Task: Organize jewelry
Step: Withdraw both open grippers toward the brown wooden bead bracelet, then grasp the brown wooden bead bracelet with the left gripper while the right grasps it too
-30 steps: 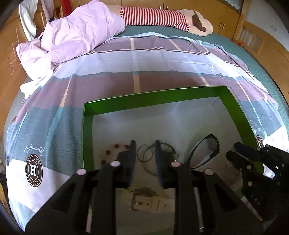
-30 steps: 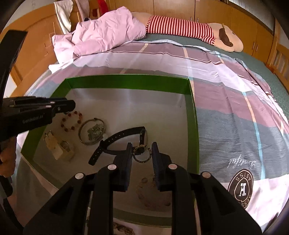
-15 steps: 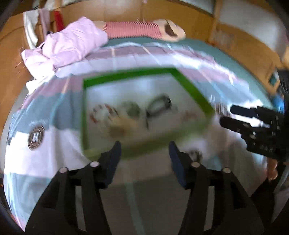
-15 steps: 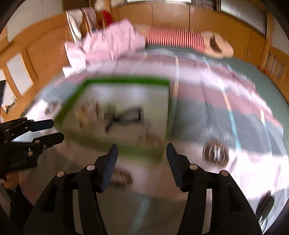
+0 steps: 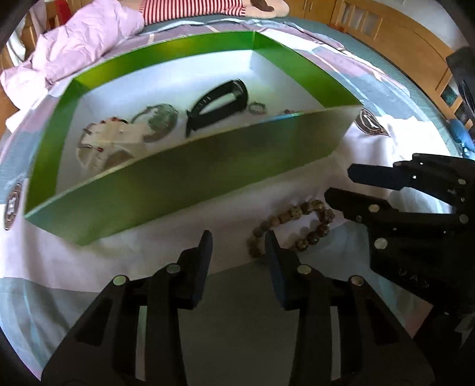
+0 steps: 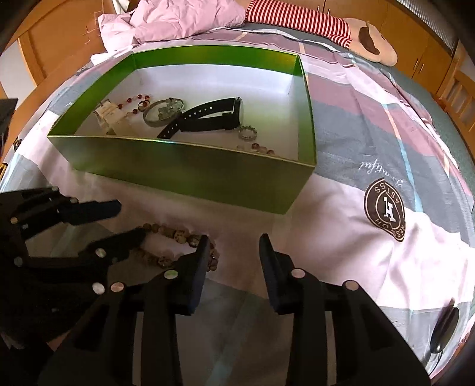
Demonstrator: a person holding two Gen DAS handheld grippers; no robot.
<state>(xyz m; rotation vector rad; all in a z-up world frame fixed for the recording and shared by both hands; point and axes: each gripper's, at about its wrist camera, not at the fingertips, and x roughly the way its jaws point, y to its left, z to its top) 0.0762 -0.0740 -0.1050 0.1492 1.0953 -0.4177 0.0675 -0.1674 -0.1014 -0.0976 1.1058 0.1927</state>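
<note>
A green box [image 6: 190,175] with a white floor holds a black watch [image 6: 213,117], a silver bangle [image 6: 161,112], a red bead bracelet [image 6: 133,102] and smaller pieces. On the bedspread in front of it lies a brown bead bracelet [image 5: 292,227] [image 6: 178,234]. My left gripper [image 5: 239,246] [image 6: 127,221] hovers at the bracelet's left end, jaws closing, pads off the beads. My right gripper [image 6: 233,242] [image 5: 340,184] hovers at its right end, jaws closing over bare cloth.
The box sits on a bed with a striped purple, grey and white bedspread [image 6: 371,133]. A pink blanket [image 6: 184,17] and a striped plush toy [image 6: 299,20] lie at the far end. Wooden cupboards [image 5: 394,32] ring the bed. A dark oval object [image 6: 445,326] lies at the near right.
Both grippers have pulled back out of the box and now hang low over the bedspread in front of it, at the brown bead bracelet. Their jaws spread wider midway and have narrowed since.
</note>
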